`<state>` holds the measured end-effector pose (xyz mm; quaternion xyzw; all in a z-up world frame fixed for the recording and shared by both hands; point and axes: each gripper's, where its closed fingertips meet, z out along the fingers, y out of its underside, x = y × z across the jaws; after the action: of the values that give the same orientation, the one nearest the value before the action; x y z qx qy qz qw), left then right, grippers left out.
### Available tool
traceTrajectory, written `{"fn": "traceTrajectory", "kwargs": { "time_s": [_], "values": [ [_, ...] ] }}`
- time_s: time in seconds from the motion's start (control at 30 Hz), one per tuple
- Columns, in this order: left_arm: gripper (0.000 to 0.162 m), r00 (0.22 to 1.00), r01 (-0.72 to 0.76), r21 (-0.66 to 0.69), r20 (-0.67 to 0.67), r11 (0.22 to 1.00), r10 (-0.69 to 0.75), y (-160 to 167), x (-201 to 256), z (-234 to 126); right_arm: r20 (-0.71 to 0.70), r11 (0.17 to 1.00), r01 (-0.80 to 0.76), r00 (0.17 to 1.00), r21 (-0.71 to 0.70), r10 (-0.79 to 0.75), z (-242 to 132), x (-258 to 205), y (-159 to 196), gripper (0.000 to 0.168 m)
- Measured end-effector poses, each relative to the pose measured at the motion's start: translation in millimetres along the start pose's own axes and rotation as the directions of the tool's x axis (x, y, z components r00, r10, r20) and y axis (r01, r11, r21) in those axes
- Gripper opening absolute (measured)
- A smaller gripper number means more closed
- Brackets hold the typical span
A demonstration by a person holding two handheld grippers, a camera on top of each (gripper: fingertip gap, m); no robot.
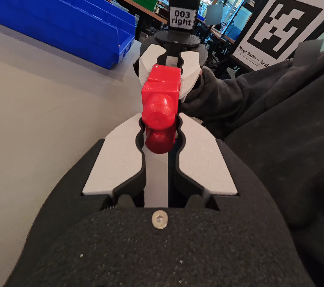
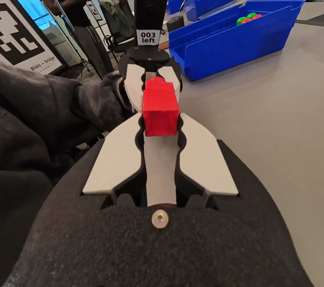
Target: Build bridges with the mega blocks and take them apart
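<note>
You hold the two grippers nose to nose above the grey surface (image 2: 245, 103), and between them are two red blocks pressed together in one line. The left gripper (image 1: 159, 131) has its jaws closed on the near red block (image 1: 158, 126), the one whose round studs point back toward its own camera. The right gripper (image 2: 160, 124) has its jaws closed on the other red block (image 2: 160, 120), and its hollow underside faces the right wrist camera. In the left wrist view you see the right gripper farther off, clamped on that second block (image 1: 164, 75).

The long axis of the joined pair runs straight from one gripper to the other, so each gripper has its block directly in front, at the tips. Neither hand is nearer; each holds one end. The pair is in the air, not resting on the surface.

I judge that this is a taking-apart step: the pull must go along this shared axis, or with a small bend at the seam. The blue bin (image 2: 228, 47) with the other blocks (image 2: 249, 18) stands near the far edge of the surface, well apart from the jaws.
</note>
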<state>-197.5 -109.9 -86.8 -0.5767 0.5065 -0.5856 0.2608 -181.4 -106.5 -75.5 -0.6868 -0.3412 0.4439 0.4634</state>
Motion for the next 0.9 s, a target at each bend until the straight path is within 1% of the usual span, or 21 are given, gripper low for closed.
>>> {"fn": "traceTrajectory", "kwargs": {
  "time_s": [0.1,0.17,0.2,0.27,0.3,0.37,0.47,0.5,0.53,0.57,0.67,0.7,0.8,0.83,0.9],
  "values": [
    [0.031,1.000,0.002,0.017,-0.026,1.000,-0.001,-3,5,-3,0.023,1.000,0.007,1.000,-0.002,-0.007,-10,-2,-3,0.035],
    [0.007,1.000,0.003,0.044,-0.024,0.999,-0.002,-6,2,-11,0.019,1.000,0.011,1.000,-0.023,-0.010,-23,3,-3,0.035],
    [0.000,1.000,0.008,0.069,-0.014,0.998,-0.007,-9,-2,-17,0.008,1.000,0.010,1.000,-0.015,-0.010,-33,7,-6,0.035],
    [0.000,0.999,0.052,0.119,-0.013,0.992,-0.050,-14,-11,-26,0.010,1.000,-0.011,1.000,-0.010,0.011,-47,13,-10,0.035],
    [0.000,0.997,0.073,0.144,-0.021,0.987,-0.070,-17,-14,-27,0.004,1.000,-0.018,1.000,0.021,0.018,-49,16,-14,0.035],
    [0.000,0.995,0.094,0.135,-0.029,0.986,-0.091,-15,-17,-23,0.023,0.995,-0.070,0.997,0.067,0.069,-47,21,-18,0.035],
    [0.000,0.995,0.095,0.117,-0.020,0.989,-0.093,-11,-18,-18,0.009,0.995,-0.085,0.996,0.059,0.084,-37,28,-12,0.035],
    [0.004,0.996,0.092,0.113,-0.019,0.989,-0.091,-10,-17,-17,0.009,0.994,-0.089,0.996,0.059,0.089,-34,29,-11,0.035],
    [0.013,0.996,0.086,0.110,-0.010,0.990,-0.085,-10,-18,-17,0.011,0.993,-0.094,0.996,0.065,0.094,-33,29,-11,0.035],
    [0.018,0.997,0.080,0.113,-0.006,0.990,-0.080,-11,-18,-17,0.007,0.993,-0.097,0.995,0.068,0.097,-31,29,-11,0.035],
    [0.024,0.997,0.076,0.114,0.006,0.991,-0.077,-10,-20,-17,-0.006,0.993,-0.094,0.996,0.069,0.094,-29,31,-12,0.035],
    [0.029,0.997,0.075,0.116,0.019,0.990,-0.078,-10,-22,-17,-0.016,0.993,-0.089,0.996,0.072,0.090,-28,31,-12,0.035],
    [0.065,0.994,0.102,0.127,0.024,0.987,-0.106,-13,-25,-13,-0.042,0.996,-0.064,0.997,0.060,0.066,-16,30,-8,0.035],
    [0.069,0.994,0.104,0.129,0.030,0.986,-0.108,-13,-26,-11,-0.025,0.997,-0.061,0.998,0.050,0.062,-10,25,-5,0.035],
    [0.070,0.994,0.095,0.121,0.040,0.988,-0.101,-12,-27,-8,-0.018,0.998,-0.047,0.999,0.030,0.048,2,19,0,0.035]
  ]
}}
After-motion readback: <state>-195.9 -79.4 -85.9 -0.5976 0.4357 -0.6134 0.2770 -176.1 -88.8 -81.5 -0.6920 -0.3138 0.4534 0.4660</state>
